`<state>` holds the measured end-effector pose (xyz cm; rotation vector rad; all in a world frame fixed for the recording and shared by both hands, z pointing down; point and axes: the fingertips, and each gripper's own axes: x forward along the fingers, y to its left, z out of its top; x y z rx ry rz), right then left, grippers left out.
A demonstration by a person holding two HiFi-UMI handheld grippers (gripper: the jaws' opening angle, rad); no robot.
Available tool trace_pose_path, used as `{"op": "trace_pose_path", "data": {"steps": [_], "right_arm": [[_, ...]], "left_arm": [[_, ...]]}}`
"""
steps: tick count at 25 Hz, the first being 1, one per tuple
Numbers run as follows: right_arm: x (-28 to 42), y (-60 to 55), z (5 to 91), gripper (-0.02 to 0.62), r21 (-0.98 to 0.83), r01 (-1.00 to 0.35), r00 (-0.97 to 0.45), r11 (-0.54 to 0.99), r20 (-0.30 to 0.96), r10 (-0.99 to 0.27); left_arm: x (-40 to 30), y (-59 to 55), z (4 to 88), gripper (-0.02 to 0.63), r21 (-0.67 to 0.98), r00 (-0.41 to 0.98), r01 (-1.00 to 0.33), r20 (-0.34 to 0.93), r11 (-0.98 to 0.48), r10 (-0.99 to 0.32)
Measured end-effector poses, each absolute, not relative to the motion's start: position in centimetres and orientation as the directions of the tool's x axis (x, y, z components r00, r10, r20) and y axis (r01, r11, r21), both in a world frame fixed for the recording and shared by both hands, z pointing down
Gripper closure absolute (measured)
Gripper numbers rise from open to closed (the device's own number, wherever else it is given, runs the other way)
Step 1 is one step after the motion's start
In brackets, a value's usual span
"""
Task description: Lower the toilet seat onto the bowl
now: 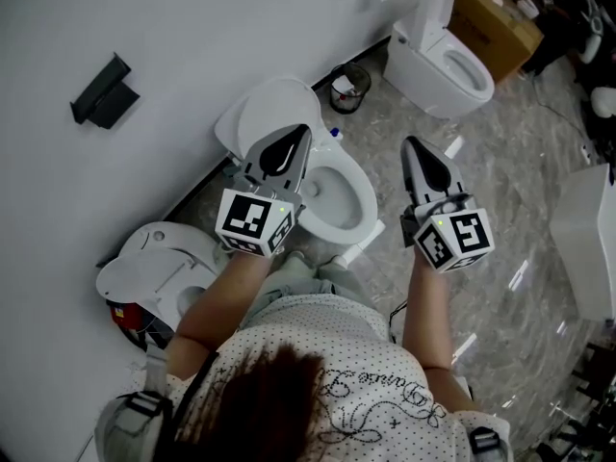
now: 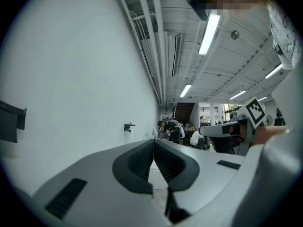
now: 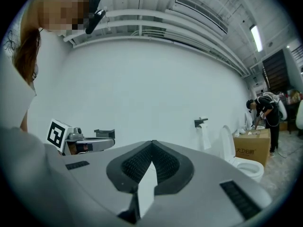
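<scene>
A white toilet stands against the wall in the head view, its lid raised and leaning back. The seat ring appears to lie flat round the bowl opening. My left gripper hangs above the toilet's left side, its tips over the lid's lower edge, shut with nothing in it. My right gripper is held in the air to the right of the bowl, also shut and empty. In the left gripper view the left gripper points at the bare wall. The right gripper points at the wall too.
A second toilet and a cardboard box stand at the back right, with a small waste bin by the wall. Another toilet is at the lower left. A black fitting is mounted on the wall.
</scene>
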<state>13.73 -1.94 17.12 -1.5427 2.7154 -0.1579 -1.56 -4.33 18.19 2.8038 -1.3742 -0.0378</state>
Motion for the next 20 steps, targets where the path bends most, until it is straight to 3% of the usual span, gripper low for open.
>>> {"op": "trace_pose_path", "data": {"steps": [20], "right_arm": [[13.8, -1.8, 14.6, 0.584, -0.058, -0.88, -0.473, 0.471, 0.01, -0.881]], "left_arm": [[-1.1, -4.1, 16.6, 0.601, -0.015, 0.648, -0.762, -0.004, -0.648, -0.762]]}}
